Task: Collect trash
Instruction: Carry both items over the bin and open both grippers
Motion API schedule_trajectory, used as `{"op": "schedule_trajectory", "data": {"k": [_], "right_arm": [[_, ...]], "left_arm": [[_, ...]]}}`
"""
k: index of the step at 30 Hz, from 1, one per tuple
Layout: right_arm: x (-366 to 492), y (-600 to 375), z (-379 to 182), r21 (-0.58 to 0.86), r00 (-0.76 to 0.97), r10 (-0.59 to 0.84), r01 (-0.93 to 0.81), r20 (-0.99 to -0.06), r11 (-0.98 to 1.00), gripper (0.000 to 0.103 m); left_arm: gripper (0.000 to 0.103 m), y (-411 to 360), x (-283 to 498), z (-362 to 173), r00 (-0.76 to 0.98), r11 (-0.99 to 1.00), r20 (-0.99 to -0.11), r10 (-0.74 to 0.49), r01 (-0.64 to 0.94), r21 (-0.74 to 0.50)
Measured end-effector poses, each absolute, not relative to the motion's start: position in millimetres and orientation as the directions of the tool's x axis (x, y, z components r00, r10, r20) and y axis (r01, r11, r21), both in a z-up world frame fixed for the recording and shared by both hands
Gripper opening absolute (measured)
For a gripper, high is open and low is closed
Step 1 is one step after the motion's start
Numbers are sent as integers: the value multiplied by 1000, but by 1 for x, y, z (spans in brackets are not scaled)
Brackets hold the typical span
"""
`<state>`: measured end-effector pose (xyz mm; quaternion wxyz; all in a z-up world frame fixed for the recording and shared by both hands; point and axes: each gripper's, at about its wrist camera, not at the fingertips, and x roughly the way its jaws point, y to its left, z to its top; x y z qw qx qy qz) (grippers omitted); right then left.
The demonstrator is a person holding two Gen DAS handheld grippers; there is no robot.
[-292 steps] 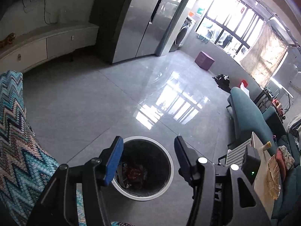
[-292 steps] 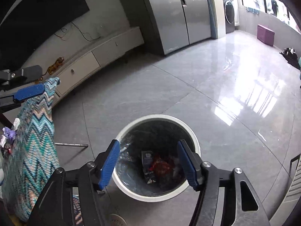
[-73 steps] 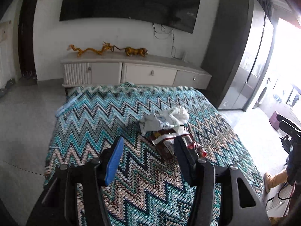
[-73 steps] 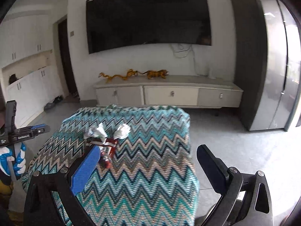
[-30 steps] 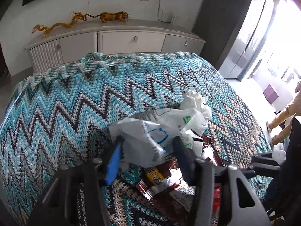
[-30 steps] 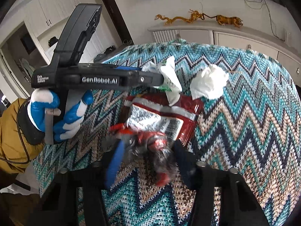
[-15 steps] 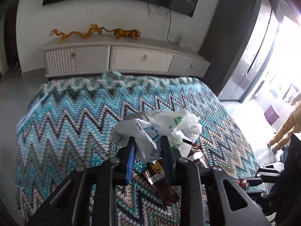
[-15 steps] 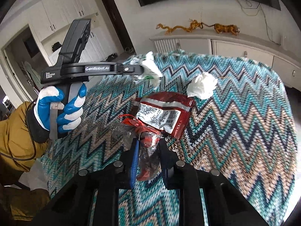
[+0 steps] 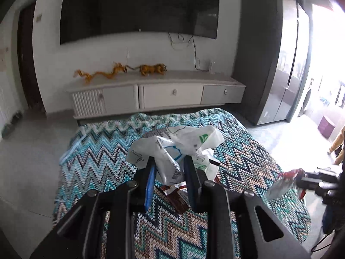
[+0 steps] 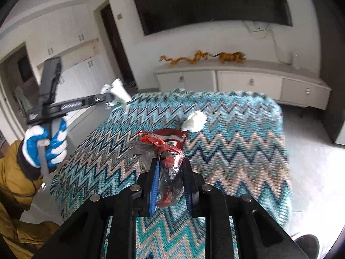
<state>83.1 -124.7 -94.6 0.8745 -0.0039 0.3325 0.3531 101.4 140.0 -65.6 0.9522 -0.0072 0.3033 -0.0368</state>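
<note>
My left gripper [image 9: 169, 164] is shut on a crumpled white plastic bag [image 9: 174, 149] and holds it above the zigzag blanket [image 9: 97, 151]. It also shows in the right wrist view [image 10: 112, 96], raised at the left. My right gripper [image 10: 170, 166] is shut on a red and clear plastic wrapper [image 10: 166, 153], lifted off the blanket [image 10: 237, 142]. A dark red snack packet [image 10: 172, 135] and a white paper wad [image 10: 195, 120] lie on the blanket. In the left wrist view the packet [image 9: 175, 196] lies under my fingers, and the right gripper [image 9: 301, 178] holds its wrapper [image 9: 280, 185] at the right.
A white TV cabinet [image 9: 155, 95] with golden figurines [image 9: 120, 71] stands past the blanket, under a wall TV [image 9: 138, 8]. A tall grey fridge [image 9: 273, 54] is at the right. Grey tiled floor [image 9: 28, 157] surrounds the blanket-covered table. The person's gloved hand [image 10: 45, 146] is at the left.
Both grippers have lifted their trash higher off the blanket. The left gripper with the white bag has risen and pulled away; the right gripper has raised the red wrapper.
</note>
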Motion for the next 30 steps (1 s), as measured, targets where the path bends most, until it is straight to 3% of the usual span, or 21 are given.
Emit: {"op": "schedule_trajectory", "data": {"k": [12,30], "right_arm": [[47,-186,-56,190,691,530,-509,-491,840,20],[13,-301,-40,231,833,391,-322,-391,918,20]], "left_arm": [[24,74,42,-43,873,989,-487,26,48,137],[24,-15,37,-22,899,955,-436,-41,163,247]]}}
